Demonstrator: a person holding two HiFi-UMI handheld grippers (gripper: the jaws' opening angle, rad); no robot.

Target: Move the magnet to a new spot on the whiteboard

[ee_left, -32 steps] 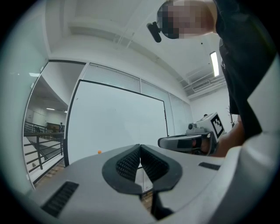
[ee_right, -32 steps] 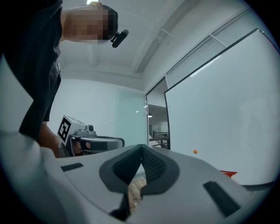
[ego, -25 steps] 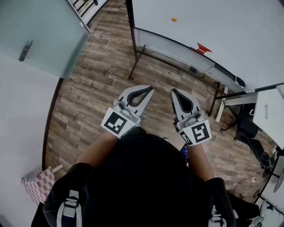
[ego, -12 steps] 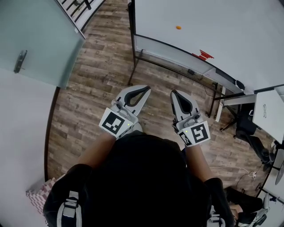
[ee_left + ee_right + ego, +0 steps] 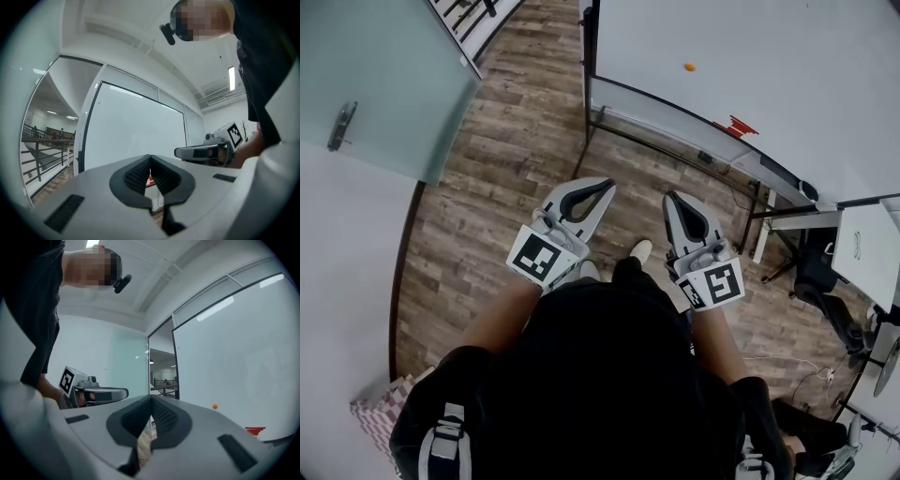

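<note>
- The small round orange magnet (image 5: 689,67) sits on the large white whiteboard (image 5: 797,66), low on its face and a little above the bottom tray. It is well apart from both grippers.
- A small red object (image 5: 737,125) lies on the tray, down and to the right of the magnet; what it is cannot be told.
- The left grey two-jaw gripper (image 5: 608,186) has its ribbed black pads pressed together at the tips, with nothing between them.
- The right grey two-jaw gripper (image 5: 668,197) is pressed together too, and empty.
- Both grippers are held side by side over the brown wood-plank floor (image 5: 516,159), tips pointing toward the board.
- A frosted glass door with a metal handle (image 5: 384,75) stands to the left.
</note>
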